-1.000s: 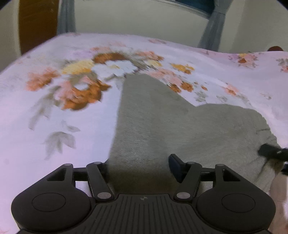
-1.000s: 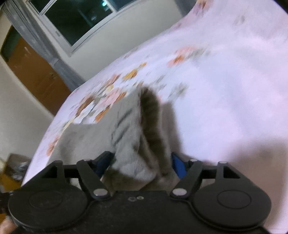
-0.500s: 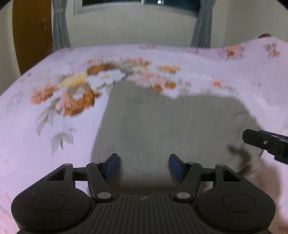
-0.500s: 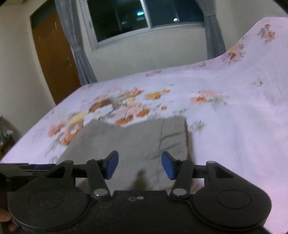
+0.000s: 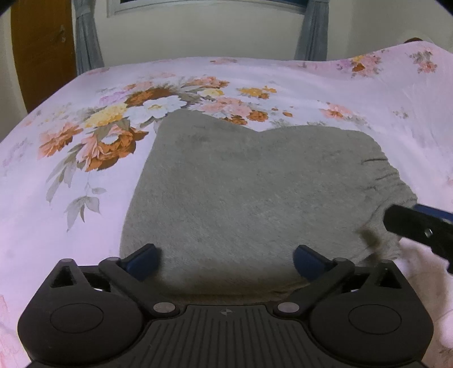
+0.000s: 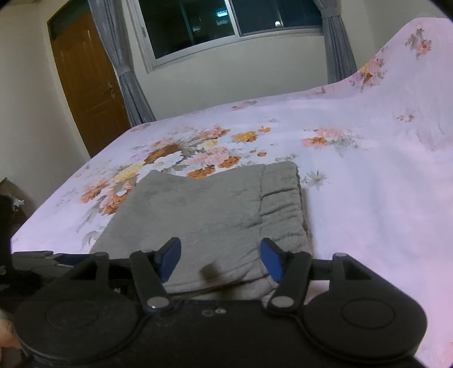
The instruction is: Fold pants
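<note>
The grey pants (image 5: 249,181) lie folded in a flat, roughly square bundle on the flowered bedsheet (image 5: 56,198), with the gathered waistband (image 6: 283,203) along the right side. My left gripper (image 5: 225,259) hovers just above the bundle's near edge, its jaws opening wide and pressing on nothing. Over the near right part of the pants (image 6: 215,209), my right gripper (image 6: 220,259) has its jaws opening too, with only cloth lying flat below them. One black finger of the right gripper (image 5: 419,229) shows at the right edge of the left wrist view.
The bed runs to a cream wall with a dark window (image 6: 226,25) and grey curtains (image 6: 119,62). A brown door (image 6: 87,79) stands at the left. The sheet rises over a hump (image 6: 410,56) at the far right. Bare sheet lies right of the pants.
Both grippers let go of the pants, which now lie flat and folded. Both drew back towards the near edge, the right one rolling level. The left jaws spread much wider in the last half second.
</note>
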A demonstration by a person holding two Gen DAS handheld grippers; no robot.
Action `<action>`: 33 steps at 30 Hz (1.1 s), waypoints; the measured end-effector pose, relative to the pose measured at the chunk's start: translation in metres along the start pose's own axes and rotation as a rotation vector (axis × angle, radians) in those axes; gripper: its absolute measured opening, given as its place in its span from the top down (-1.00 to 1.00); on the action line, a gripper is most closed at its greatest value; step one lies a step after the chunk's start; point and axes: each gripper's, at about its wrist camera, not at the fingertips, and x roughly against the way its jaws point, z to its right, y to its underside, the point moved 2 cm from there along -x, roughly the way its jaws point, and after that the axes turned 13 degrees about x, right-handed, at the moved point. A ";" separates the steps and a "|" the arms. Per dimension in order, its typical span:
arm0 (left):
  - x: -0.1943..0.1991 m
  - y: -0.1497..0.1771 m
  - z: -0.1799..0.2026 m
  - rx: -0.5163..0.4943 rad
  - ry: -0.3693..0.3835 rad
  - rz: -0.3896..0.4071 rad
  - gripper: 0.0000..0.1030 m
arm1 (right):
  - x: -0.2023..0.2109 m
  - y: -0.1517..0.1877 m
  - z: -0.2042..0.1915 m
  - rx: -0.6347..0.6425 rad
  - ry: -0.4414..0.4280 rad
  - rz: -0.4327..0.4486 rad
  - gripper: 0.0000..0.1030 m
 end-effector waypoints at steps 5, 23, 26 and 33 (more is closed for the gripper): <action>0.006 0.001 -0.001 0.040 -0.036 -0.027 -1.00 | 0.014 0.004 0.002 -0.034 -0.003 0.001 -0.27; 0.119 0.028 -0.018 0.068 -0.049 0.076 -1.00 | 0.085 0.021 -0.019 -0.087 -0.081 -0.051 -0.95; 0.148 0.034 -0.022 0.050 -0.076 0.104 -1.00 | 0.110 0.022 -0.030 -0.070 -0.097 -0.041 -1.00; 0.222 0.054 -0.024 0.025 -0.057 0.142 -1.00 | 0.178 0.017 -0.059 0.006 -0.090 -0.026 -1.00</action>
